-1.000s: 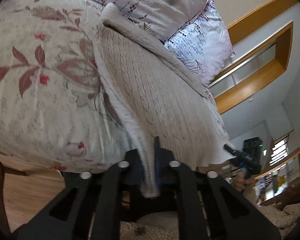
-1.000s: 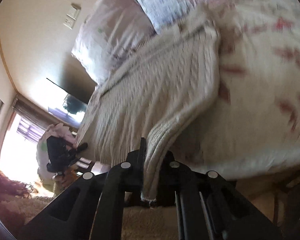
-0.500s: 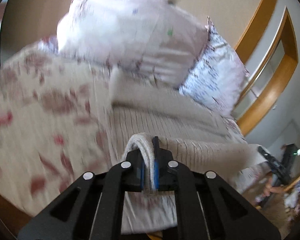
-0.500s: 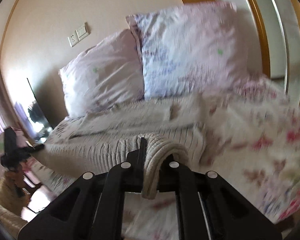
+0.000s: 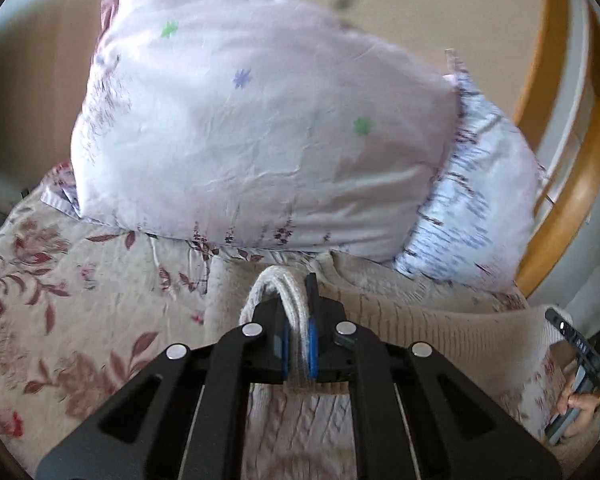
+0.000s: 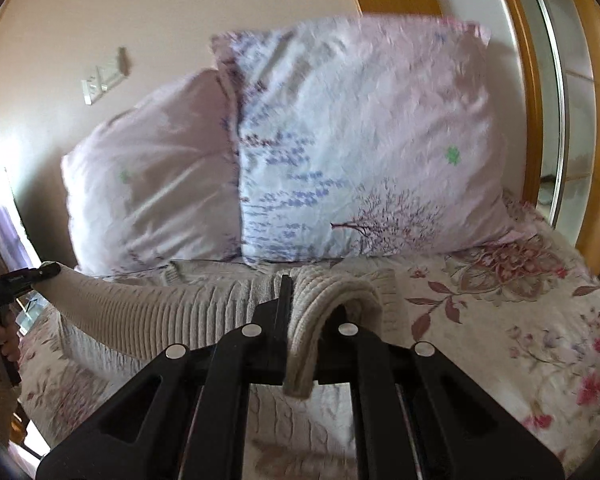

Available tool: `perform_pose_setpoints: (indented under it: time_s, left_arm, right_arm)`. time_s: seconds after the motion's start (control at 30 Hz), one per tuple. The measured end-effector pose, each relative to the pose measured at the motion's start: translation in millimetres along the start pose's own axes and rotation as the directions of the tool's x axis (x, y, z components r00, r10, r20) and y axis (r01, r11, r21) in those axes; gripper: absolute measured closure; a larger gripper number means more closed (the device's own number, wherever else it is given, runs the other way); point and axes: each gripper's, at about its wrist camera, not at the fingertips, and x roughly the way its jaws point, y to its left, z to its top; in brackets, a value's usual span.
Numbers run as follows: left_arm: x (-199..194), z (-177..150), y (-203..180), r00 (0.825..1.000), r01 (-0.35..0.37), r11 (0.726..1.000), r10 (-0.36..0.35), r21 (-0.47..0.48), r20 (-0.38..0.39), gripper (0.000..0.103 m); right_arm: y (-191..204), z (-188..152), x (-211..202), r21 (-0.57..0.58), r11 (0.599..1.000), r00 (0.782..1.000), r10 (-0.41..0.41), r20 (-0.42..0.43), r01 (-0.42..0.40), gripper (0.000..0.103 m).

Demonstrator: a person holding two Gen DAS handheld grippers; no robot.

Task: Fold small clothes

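In the left wrist view, the floral bedspread (image 5: 80, 312) fills the 9 o'clock side, with a pale pillow (image 5: 252, 136) at 12 o'clock. The left gripper (image 5: 298, 340) is closed on a ribbed edge of the cream knitted sweater (image 5: 440, 328), which stretches toward 3 o'clock over the bed. In the right wrist view, the right gripper (image 6: 300, 340) is also clamped on the sweater's hem, which loops over its finger; a second pillow (image 6: 360, 148) stands at 12 o'clock.
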Motion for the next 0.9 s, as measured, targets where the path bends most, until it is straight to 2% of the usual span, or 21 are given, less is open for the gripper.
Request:
perform_pose_setpoints:
  time_s: [0.2,0.33,0.5,0.57,0.6,0.63,0.67,0.7,0.73,0.83,0.9]
  left_arm:
    - [64,5,11,0.998,-0.024,0.996,0.019,-0.083,-0.067,0.097]
    - [102,1,20,0.991,-0.052,0.991,0.035,-0.122,-0.130,0.097]
    - [132,-2,33,0.981,-0.034,0.975,-0.010,-0.221,-0.194,0.096]
    - [137,-2,36,0.978,-0.028,0.969,-0.024,-0.247,-0.207,0.094]
    - [139,-2,37,0.978,-0.024,0.966,-0.031,-0.258,-0.208,0.094]
    - [141,-1,37,0.977,-0.019,0.965,-0.038,-0.263,-0.210,0.088]
    - [142,0,35,0.977,-0.015,0.964,-0.042,-0.264,-0.209,0.079]
    - [142,1,34,0.979,-0.001,0.964,-0.054,-0.267,-0.198,0.075]
    - [141,2,34,0.980,0.012,0.962,-0.065,-0.272,-0.188,0.065]
    - [128,8,32,0.986,0.051,0.961,-0.092,-0.271,-0.141,0.044]
    - [115,10,32,0.989,0.049,0.967,-0.082,-0.251,-0.125,0.041]
  right_arm:
    - [-17,1,60,0.052,0.998,0.995,-0.039,-0.096,0.044,0.096]
    - [-31,0,99,0.111,0.991,0.983,-0.052,-0.178,0.073,0.096]
    - [-42,1,131,0.197,0.976,0.966,-0.046,-0.253,0.098,0.094]
    - [-46,4,137,0.248,0.965,0.966,-0.021,-0.258,0.087,0.088]
    - [-48,6,139,0.267,0.960,0.967,-0.012,-0.256,0.082,0.080]
    - [-50,8,140,0.290,0.955,0.968,0.006,-0.249,0.069,0.067]
    - [-51,10,141,0.302,0.951,0.971,0.013,-0.241,0.062,0.061]
    - [-51,12,141,0.307,0.950,0.973,0.011,-0.229,0.062,0.052]
    - [-50,14,140,0.305,0.951,0.977,0.007,-0.213,0.060,0.049]
    - [-49,18,133,0.301,0.952,0.982,0.007,-0.190,0.052,0.049]
    - [-51,16,120,0.299,0.953,0.985,0.009,-0.175,0.045,0.049]
